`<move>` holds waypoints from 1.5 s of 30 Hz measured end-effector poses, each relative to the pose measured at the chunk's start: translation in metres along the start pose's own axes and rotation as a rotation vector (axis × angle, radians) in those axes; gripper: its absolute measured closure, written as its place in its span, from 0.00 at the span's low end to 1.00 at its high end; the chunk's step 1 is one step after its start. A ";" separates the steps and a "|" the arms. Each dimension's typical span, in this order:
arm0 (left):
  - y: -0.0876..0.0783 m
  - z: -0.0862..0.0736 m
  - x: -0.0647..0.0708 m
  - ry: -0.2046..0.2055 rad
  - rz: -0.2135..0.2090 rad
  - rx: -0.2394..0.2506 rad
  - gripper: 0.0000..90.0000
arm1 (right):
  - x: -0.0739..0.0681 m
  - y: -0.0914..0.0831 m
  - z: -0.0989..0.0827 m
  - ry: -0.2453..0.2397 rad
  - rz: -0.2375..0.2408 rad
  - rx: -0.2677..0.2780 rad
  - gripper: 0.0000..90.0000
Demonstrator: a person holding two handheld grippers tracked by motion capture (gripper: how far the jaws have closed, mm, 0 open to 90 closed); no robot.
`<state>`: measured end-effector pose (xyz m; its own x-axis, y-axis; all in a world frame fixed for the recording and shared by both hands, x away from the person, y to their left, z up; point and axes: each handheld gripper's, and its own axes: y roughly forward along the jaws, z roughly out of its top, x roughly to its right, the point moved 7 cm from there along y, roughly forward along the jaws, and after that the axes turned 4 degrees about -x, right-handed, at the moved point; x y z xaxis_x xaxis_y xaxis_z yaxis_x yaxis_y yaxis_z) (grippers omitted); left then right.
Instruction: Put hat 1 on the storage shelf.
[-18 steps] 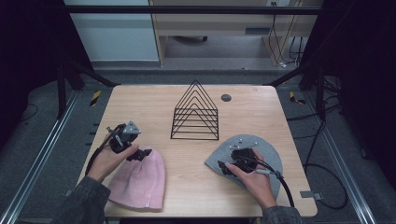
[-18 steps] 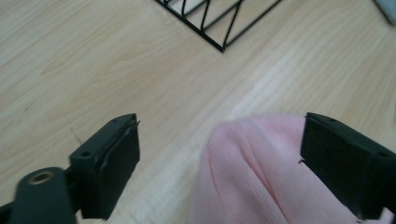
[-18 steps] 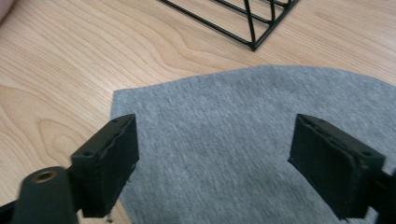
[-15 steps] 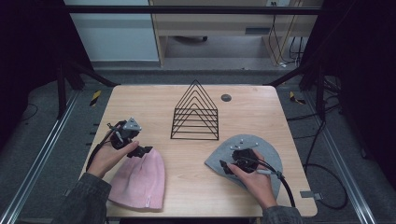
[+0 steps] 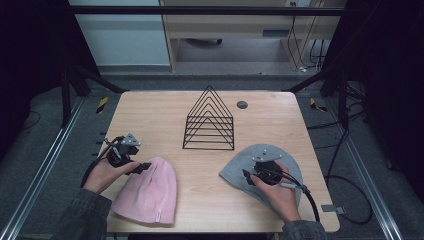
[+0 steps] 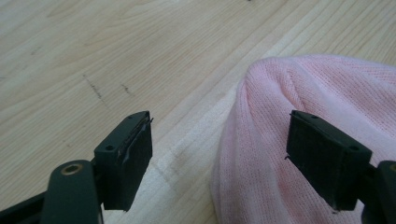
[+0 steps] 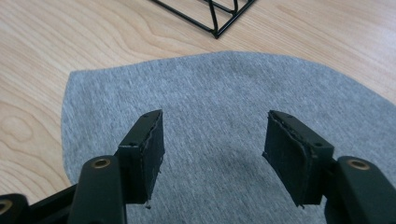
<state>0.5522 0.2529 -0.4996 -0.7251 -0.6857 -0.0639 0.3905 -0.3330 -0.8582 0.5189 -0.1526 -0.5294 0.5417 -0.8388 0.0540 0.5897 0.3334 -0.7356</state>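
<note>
My left gripper (image 5: 141, 167) sits at the crown of the pink beanie (image 5: 147, 192), jaws apart; in the left gripper view (image 6: 219, 154) the knit edge lies between the pads, not pinched. The pink beanie lies flat at the near left of the wooden table (image 5: 150, 115), cuff toward me. My right gripper (image 5: 246, 174) hovers over the grey beanie (image 5: 235, 172) at the near right, jaws spread wide too (nothing clamped); the right gripper view (image 7: 212, 154) shows flat grey fabric (image 7: 224, 88) under the gap. I can't tell if the tips touch the cloth. The black wire rack (image 5: 210, 122) stands upright mid-table, just beyond the grey beanie and apart from it. A small dark round disc (image 5: 242, 104) sits near the far edge, right of the rack.
</note>
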 end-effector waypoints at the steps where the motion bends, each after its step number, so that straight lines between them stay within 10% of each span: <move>1: 0.000 0.000 0.000 0.000 0.000 0.000 0.25 | 0.000 0.000 0.000 0.000 0.000 0.000 0.42; 20: 0.027 -0.001 0.018 0.027 -0.042 -0.075 0.40 | -0.010 0.003 0.003 0.052 0.058 -0.008 0.24; 35: 0.028 -0.004 0.030 0.021 -0.102 -0.116 0.78 | -0.009 0.003 0.004 0.032 0.024 -0.003 0.20; 45: -0.004 0.012 0.030 0.021 -0.038 -0.015 0.93 | -0.005 -0.001 0.005 0.039 0.013 0.015 0.21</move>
<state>0.5355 0.2266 -0.4918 -0.7508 -0.6592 -0.0419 0.3544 -0.3485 -0.8677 0.5188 -0.1465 -0.5254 0.5256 -0.8506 0.0179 0.5920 0.3505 -0.7258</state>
